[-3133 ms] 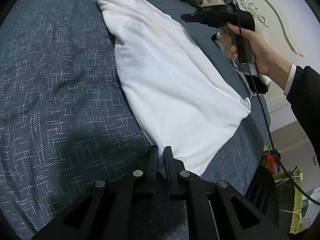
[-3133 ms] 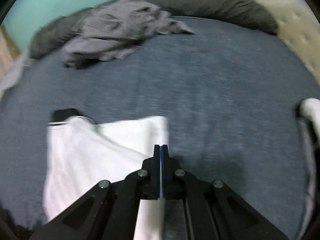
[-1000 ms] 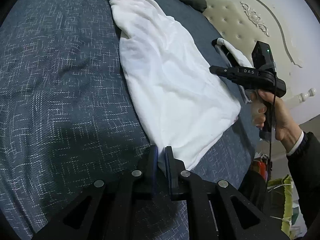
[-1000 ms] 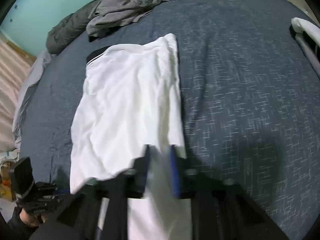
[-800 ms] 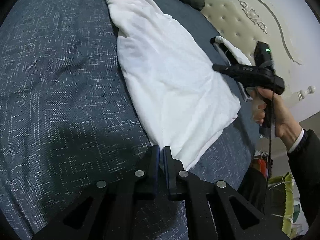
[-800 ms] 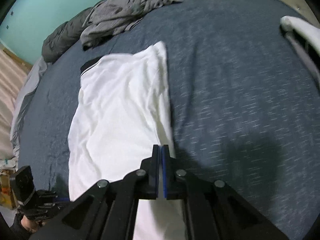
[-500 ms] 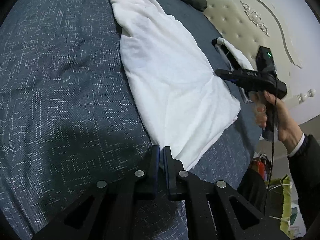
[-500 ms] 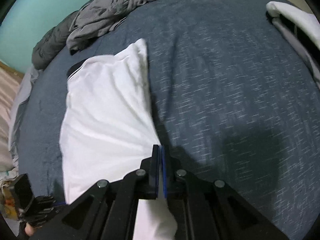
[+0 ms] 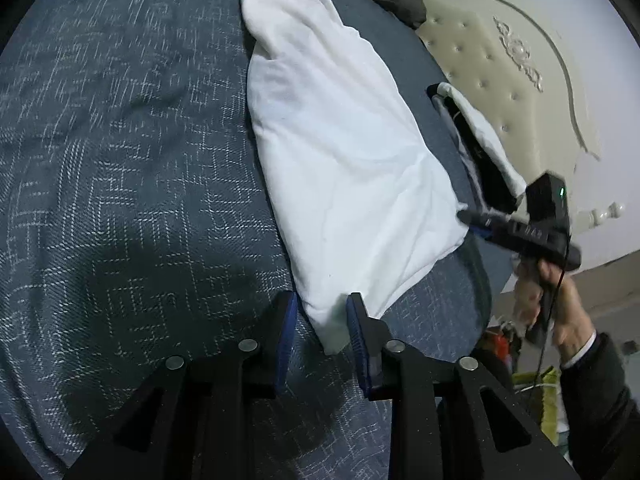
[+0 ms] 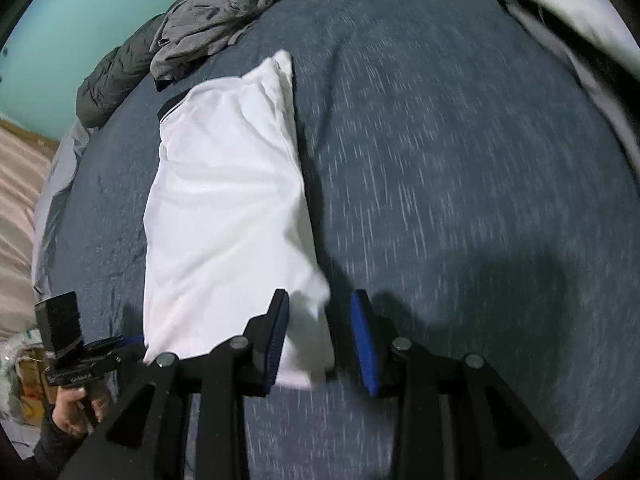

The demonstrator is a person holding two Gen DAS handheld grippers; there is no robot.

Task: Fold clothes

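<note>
White shirt [image 9: 344,168] flat on bedspread [image 9: 120,160], both hem corners between parted, unclamped fingers of left gripper [image 9: 320,324] and right gripper [image 10: 320,320].

A home bedroom. A bed [image 9: 120,160] with a dark blue patterned cover meets a cream tufted headboard [image 9: 500,80] (carved scrollwork). Crumpled grey clothes [image 10: 224,20] lie near a teal wall [image 10: 80,20].

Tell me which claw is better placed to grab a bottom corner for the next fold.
Either: the left claw and right claw are both open, each straddling its own bottom corner of the white shirt.
</note>
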